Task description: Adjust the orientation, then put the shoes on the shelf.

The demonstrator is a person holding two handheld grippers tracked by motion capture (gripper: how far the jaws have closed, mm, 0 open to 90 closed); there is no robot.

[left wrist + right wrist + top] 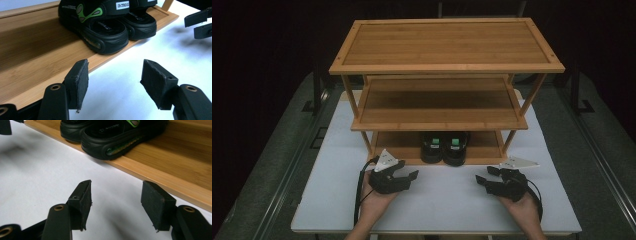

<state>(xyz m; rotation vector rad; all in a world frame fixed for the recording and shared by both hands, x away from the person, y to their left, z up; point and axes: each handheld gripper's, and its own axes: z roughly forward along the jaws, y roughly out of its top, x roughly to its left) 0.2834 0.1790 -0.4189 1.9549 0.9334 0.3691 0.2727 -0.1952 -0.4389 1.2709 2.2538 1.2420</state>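
- Sandals, a black pair with green trim, stood side by side on the bottom shelf of the bamboo shoe rack, toes at the front edge, touching each other.
- Left gripper rested on the white table just in front of the rack, jaws spread wide with nothing between them; in the left gripper view its pads pointed toward the nearer sandal, near it but apart.
- Right gripper sat on the other side, also gaping and empty; from the right gripper view the sandal lay ahead, its sole overhanging the shelf lip slightly.
- Middle shelf and top shelf carried nothing.
- My read: if the job was to stow the pair, that looked done — both shoes seated, both tools clear of them.
- If the job was to take them out, nothing had started yet: no contact, no grip, and each sandal remained to be pinched and lifted.
- Either way, both hands lay low on the table.
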